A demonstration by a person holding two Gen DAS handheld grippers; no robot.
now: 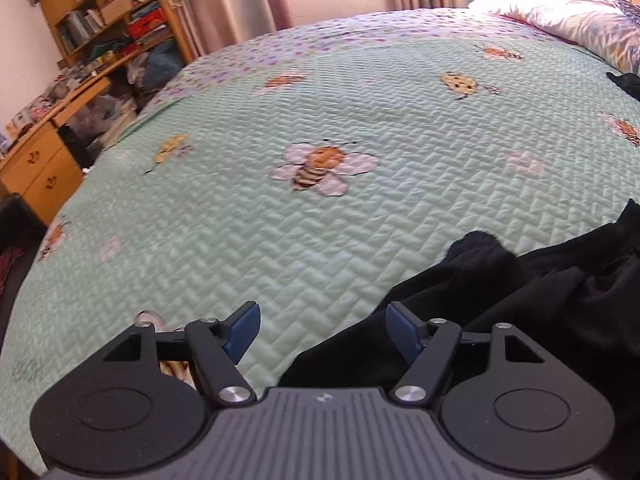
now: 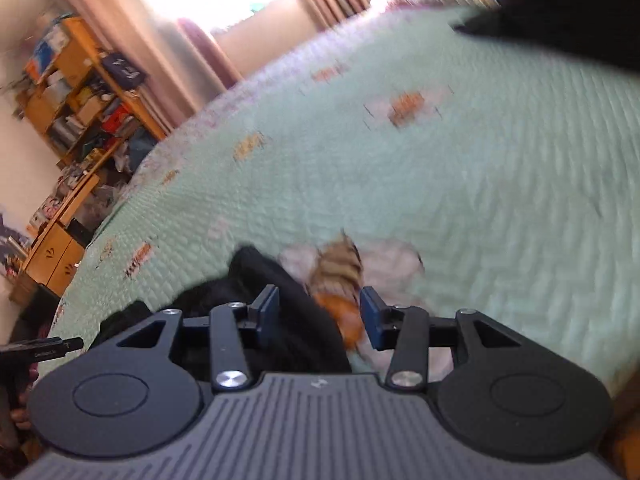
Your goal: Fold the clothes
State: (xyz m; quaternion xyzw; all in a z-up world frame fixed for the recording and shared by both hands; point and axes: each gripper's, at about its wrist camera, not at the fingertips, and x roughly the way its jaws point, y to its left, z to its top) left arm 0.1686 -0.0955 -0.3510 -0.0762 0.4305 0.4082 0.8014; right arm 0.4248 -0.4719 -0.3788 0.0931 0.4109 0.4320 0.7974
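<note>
Lies crumpled on the green quilted bedspread [image 1: 320, 112], the black garment [image 1: 540, 312], toward the near edge of the bed and low in both views. From the left gripper [image 1: 320, 336], spreads to the right and slightly ahead: one hem edge runs under the gap between the blue pads, while the bulk heaps up beyond the right-hand pad. Jaws there stand wide apart, pressing on nothing. From the right gripper [image 2: 318, 320], sits to the left and underneath (the same dark heap [image 2: 272, 320], by the look of it, though motion blur softens the edges), with a fold showing between the pads yet not pinched; jaws parted here too, gripping nothing. So, sandwiched between the two hands, with the left seemingly placed over an edge and the right over the mound. Long axis hard to call in so bunched a state: in the left view, appears to stretch from near-left toward far-right, with one rounded end [image 1: 480, 248] poking out toward the middle of the bed. Next pinch probably needs an edge or corner, not the mound. A second dark item [image 2: 560, 20] rests well apart, near the pillows.
</note>
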